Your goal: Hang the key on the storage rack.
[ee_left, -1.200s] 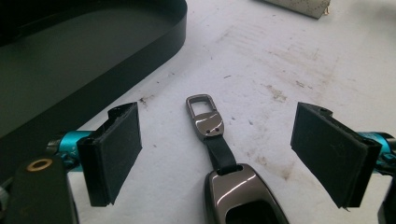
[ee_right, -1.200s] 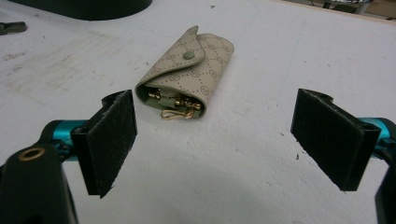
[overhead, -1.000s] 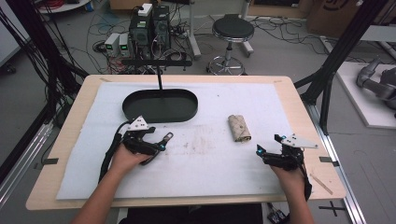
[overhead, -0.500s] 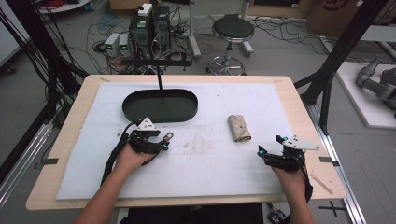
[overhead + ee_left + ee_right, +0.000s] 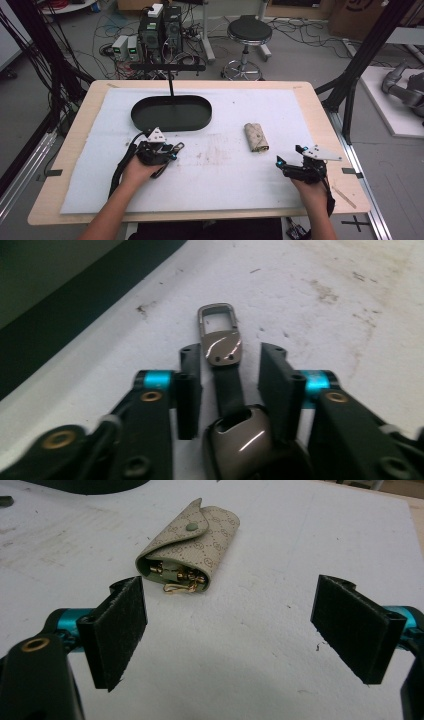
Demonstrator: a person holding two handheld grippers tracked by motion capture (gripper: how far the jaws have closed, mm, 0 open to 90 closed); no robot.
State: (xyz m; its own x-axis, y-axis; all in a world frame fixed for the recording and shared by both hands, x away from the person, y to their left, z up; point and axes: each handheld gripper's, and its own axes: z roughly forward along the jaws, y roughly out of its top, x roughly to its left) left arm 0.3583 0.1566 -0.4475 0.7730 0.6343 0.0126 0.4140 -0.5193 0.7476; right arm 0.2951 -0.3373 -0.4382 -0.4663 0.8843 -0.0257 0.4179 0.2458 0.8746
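My left gripper (image 5: 172, 150) lies on the white mat just in front of the black oval tray (image 5: 170, 123). Its jaws have just been closing. Between them lies a key fob (image 5: 220, 342) with a dark strap, a brown metal body and a clasp that pokes out past the fingertips (image 5: 272, 360). Narrow gaps still show beside the strap. My right gripper (image 5: 289, 155) rests near the mat's front right, open wide (image 5: 230, 587). A beige patterned key pouch (image 5: 190, 542), with gold hooks showing at its open end, lies ahead of it (image 5: 256, 137).
A thin black post (image 5: 171, 85) rises behind the tray. The white mat (image 5: 225, 175) covers most of the wooden table (image 5: 320, 100). A stool (image 5: 248, 32) and electronics boxes (image 5: 160, 27) stand on the floor beyond the far edge.
The left gripper's jaws have drawn closer together around the key fob. Both hands stay where they were, and the pouch has not moved.
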